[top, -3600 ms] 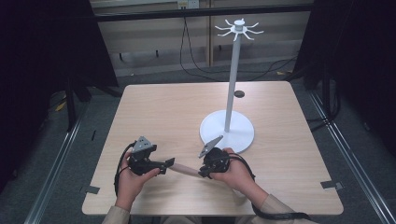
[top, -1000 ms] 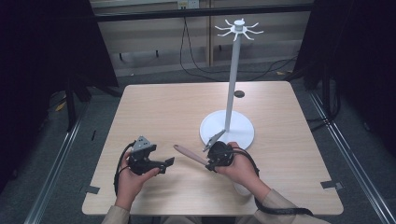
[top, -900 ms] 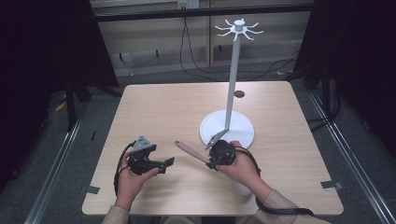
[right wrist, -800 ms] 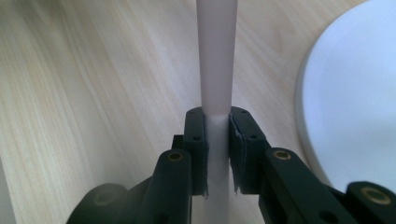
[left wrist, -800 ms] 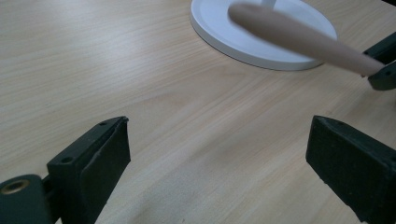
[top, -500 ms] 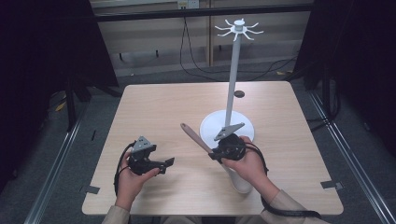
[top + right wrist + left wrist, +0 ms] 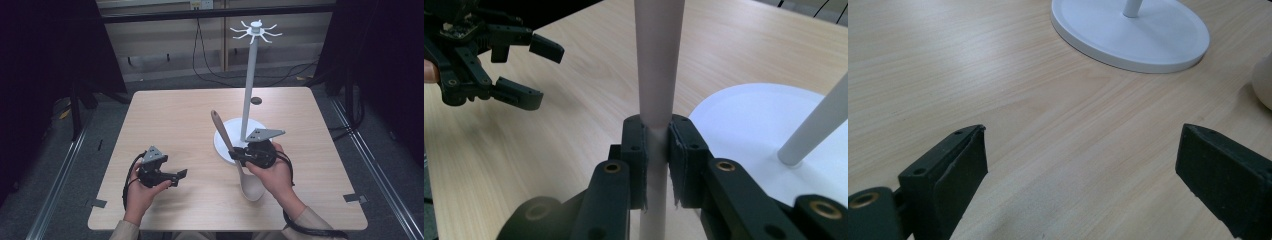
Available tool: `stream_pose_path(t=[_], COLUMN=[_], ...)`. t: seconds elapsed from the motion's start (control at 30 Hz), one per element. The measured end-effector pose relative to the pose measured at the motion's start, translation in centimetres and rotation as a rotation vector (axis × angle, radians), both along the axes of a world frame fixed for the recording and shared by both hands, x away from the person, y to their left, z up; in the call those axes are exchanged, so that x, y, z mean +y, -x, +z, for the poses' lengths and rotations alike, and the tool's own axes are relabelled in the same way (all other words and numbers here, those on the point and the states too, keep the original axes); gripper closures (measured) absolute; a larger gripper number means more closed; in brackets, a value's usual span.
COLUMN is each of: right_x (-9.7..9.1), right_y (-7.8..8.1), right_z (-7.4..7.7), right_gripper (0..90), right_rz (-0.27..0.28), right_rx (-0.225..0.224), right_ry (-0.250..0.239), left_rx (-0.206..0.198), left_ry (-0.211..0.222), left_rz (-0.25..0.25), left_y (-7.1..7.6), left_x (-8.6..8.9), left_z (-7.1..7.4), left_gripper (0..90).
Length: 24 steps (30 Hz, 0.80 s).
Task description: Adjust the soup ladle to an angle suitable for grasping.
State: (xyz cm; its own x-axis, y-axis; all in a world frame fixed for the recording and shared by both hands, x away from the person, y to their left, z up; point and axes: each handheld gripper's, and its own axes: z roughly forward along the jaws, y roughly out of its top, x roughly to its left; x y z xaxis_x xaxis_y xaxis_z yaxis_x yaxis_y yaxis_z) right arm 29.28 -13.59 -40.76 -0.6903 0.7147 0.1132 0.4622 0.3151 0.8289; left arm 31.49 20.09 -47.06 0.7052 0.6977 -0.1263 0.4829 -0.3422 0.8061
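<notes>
A spoon (image 7: 226, 137) with a pale wooden handle and a cream bowl (image 7: 252, 187) is held tilted above the table, handle end up and away, bowl down near the person. My right gripper (image 7: 238, 155) is shut on the handle about halfway along; in the right gripper view both jaws press the handle (image 7: 656, 75) at my right gripper (image 7: 656, 145). Just behind stands a white rack (image 7: 248, 85) with a round base (image 7: 224, 142) and hooks (image 7: 256, 30) on top. My left gripper (image 7: 181, 175) stands open over the table at front left, with nothing in my left gripper (image 7: 1083, 170).
A small dark disc (image 7: 256, 100) lies behind the rack. The rack base (image 7: 1133, 32) and the edge of the spoon bowl (image 7: 1263, 80) lie ahead in the left gripper view. The right gripper view shows the left gripper (image 7: 524, 70), the base (image 7: 749, 120) and the pole (image 7: 819, 125).
The right gripper has lifted the spoon off the table, moved toward the rack and swung the handle from pointing left to pointing up and away. The left gripper has stayed put.
</notes>
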Motion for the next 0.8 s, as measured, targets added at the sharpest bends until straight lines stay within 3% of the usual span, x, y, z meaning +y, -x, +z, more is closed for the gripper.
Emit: stream_pose_path(t=[0.27, 0.8], right_x=[-1.3, -3.1], right_y=[0.7, 1.1], right_z=[1.1, 3.0], right_gripper=[78.8, 78.7], right_rz=[-0.058, -0.123], right_rx=[-0.092, -0.188], right_ry=[-0.073, -0.136], left_rx=[-0.002, 0.002], left_ry=[-0.005, -0.008], left_rz=[-0.002, -0.003], left_y=[0.0, 0.0], left_x=[0.0, -0.1], left_z=[0.0, -0.2], left_gripper=[6.3, 6.3])
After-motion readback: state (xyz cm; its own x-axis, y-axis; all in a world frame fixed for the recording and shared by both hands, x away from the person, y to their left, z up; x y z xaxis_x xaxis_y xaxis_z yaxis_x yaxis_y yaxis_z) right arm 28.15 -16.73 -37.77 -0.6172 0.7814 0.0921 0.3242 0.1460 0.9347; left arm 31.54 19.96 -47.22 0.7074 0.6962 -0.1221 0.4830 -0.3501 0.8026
